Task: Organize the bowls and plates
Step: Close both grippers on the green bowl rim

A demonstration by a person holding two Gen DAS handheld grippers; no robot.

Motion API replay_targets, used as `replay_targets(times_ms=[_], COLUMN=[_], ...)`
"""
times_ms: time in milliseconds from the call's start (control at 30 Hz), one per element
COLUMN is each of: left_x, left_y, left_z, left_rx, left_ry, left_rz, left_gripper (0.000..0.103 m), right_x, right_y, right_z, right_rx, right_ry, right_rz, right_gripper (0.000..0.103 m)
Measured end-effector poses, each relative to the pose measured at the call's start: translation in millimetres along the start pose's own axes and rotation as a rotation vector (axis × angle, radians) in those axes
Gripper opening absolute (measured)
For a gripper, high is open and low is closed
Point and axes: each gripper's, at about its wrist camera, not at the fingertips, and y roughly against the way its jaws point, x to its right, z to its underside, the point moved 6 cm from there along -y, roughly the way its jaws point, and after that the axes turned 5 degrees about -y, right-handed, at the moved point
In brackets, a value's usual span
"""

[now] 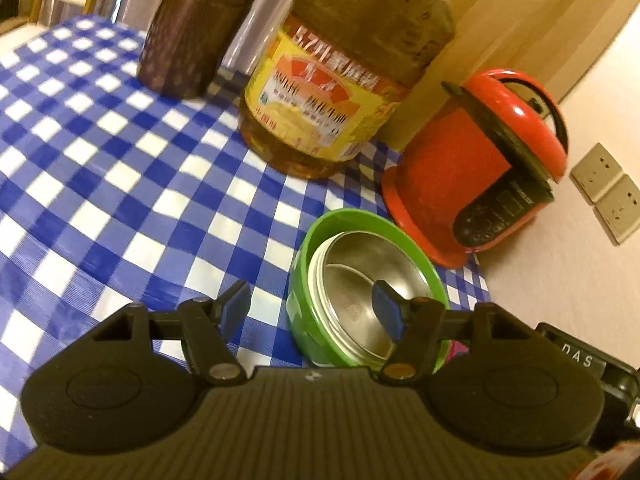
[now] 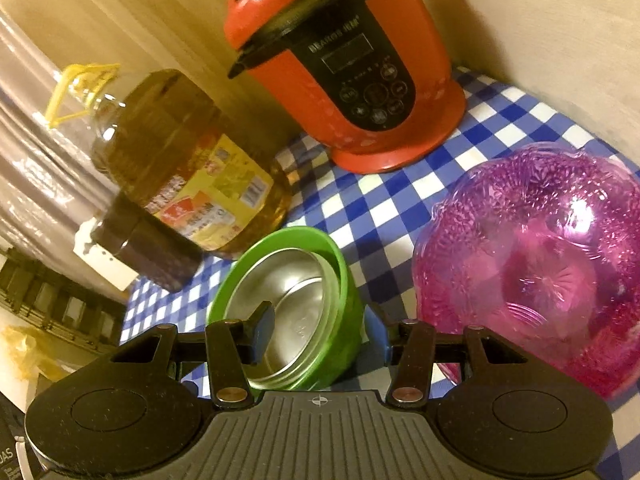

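- Left wrist view: my left gripper [image 1: 312,310] has its jaws apart with nothing between the pads. One fingertip [image 1: 236,300] stands over the checked cloth [image 1: 100,184]; the other appears to hang over the steel lining of the green bowl [image 1: 366,288]. I cannot tell whether that tip touches the metal.
- Left wrist view: the green bowl stands upright on the cloth near the table's edge, just in front of the red cooker [image 1: 480,168]. An oil jug [image 1: 340,92] and a dark canister [image 1: 188,44] stand behind it, well clear of my reach.
- Left wrist view: I judge the gripper is set to straddle the bowl's near wall, one finger inside and one outside, as a rim pinch suits a bowl too broad to span.
- Right wrist view: my right gripper [image 2: 320,332] also has its jaws apart and clamps nothing. One fingertip [image 2: 262,326] appears to sit over the green bowl [image 2: 340,280], inside the rim; the other lies outside its green wall.
- Right wrist view: a pink glass bowl [image 2: 532,264] rests on the cloth [image 2: 400,200] just beside the green one. The cooker [image 2: 348,72] and the jug [image 2: 188,168] stand behind.
- Right wrist view: both grippers bracket the same bowl from opposite sides. I judge the step in hand is taking it, presumably to nest it with the pink one. Contact is unconfirmed; a one-sided pinch could tip it.
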Motion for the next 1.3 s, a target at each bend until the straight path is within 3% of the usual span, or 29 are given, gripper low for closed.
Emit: replay_targets(times_ms=[667, 1133, 1300], left_x=[-8, -11, -8], left_y=[-47, -66, -64], left_z=[-6, 1, 1], left_rx=[-0.063, -0.085, -0.076], left_ry=[0.066, 0.058, 0.052], left_rz=[0.025, 0.018, 0.038], left_gripper=[0.052, 0.038, 0.027], right_x=[11, 10, 6], right_y=[-48, -64, -66], right_z=[-6, -7, -4], right_rx=[-0.034, -0.036, -0.032], right_ry=[-0.006, 0.02, 0.061], right_rz=[0.064, 0.075, 0.094], right_gripper=[0.05, 0.05, 0.048])
